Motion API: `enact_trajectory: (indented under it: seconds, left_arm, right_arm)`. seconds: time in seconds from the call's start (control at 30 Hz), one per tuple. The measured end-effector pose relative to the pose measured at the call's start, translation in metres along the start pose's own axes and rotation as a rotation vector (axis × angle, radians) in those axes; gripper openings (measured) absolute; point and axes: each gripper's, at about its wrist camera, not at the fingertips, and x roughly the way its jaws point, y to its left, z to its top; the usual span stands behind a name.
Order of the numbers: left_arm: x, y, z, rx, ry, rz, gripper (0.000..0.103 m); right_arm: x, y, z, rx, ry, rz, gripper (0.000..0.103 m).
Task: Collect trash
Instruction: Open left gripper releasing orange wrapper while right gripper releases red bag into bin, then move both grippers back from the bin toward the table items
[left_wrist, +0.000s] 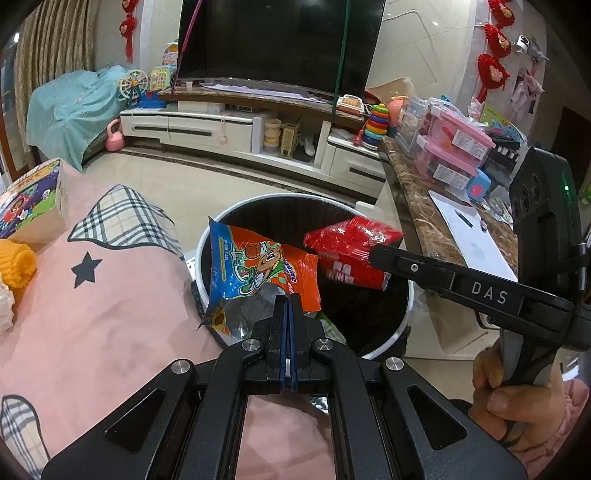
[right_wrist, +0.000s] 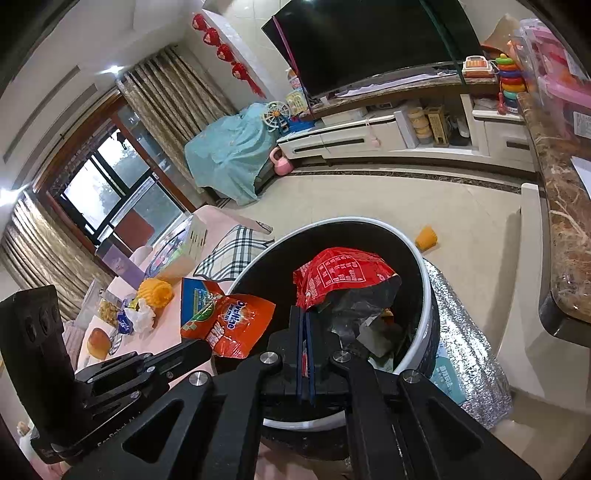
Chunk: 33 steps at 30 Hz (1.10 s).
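We hold two wrappers above the white-rimmed trash bin (left_wrist: 402, 317). Our left gripper (left_wrist: 287, 301) is clamped on the orange-and-blue Ovaltine packet (left_wrist: 258, 273), which hangs over the bin's near-left rim, partly above the pink bedspread (left_wrist: 92, 314). Our right gripper (right_wrist: 304, 317) pinches the red snack bag (right_wrist: 340, 277) over the bin's middle. If we let go now, the Ovaltine packet may catch the rim and slide onto the bedspread; the light bags could also cling to the pads.
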Motion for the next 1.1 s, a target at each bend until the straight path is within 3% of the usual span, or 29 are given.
enact_trajectory:
  seconds: [0.17, 0.27, 0.3, 0.33, 0.37, 0.43, 0.53, 0.63, 0.9, 1.1]
  left_arm:
    - [0.001, 0.004, -0.003, -0.024, 0.018, -0.005, 0.003]
    - [-0.003, 0.006, -0.005, -0.033, 0.012, 0.007, 0.019]
    - [-0.005, 0.008, -0.007, -0.039, 0.005, 0.014, 0.029]
    - [-0.008, 0.009, -0.008, -0.045, -0.002, 0.022, 0.037]
    - [-0.011, 0.011, -0.010, -0.052, -0.010, 0.028, 0.039]
    - [-0.015, 0.015, -0.012, -0.063, -0.018, 0.042, 0.043]
    - [-0.023, 0.024, -0.018, -0.086, -0.030, 0.064, 0.053]
    - [-0.030, 0.033, -0.024, -0.107, -0.036, 0.082, 0.057]
    - [-0.057, 0.066, -0.051, -0.173, -0.066, 0.158, 0.068]
    - [-0.078, 0.096, -0.078, -0.253, -0.079, 0.198, 0.069]
  right_arm:
    - [0.002, -0.001, 0.001, 0.021, 0.008, 0.007, 0.008]
    - [0.000, -0.003, 0.000, 0.031, 0.005, 0.009, 0.010]
    - [-0.001, -0.003, 0.000, 0.036, 0.003, 0.012, 0.013]
    - [-0.002, -0.003, 0.000, 0.040, 0.002, 0.013, 0.025]
    - [-0.003, -0.003, -0.001, 0.044, -0.002, 0.015, 0.044]
    - [-0.007, -0.001, -0.003, 0.045, -0.021, 0.011, 0.060]
    - [-0.010, 0.004, -0.005, 0.046, -0.035, 0.009, 0.065]
    - [-0.012, 0.011, -0.010, 0.035, -0.047, 0.006, 0.078]
    - [-0.017, 0.041, -0.028, -0.023, -0.067, 0.012, 0.087]
    - [-0.016, 0.070, -0.041, -0.079, -0.079, 0.011, 0.093]
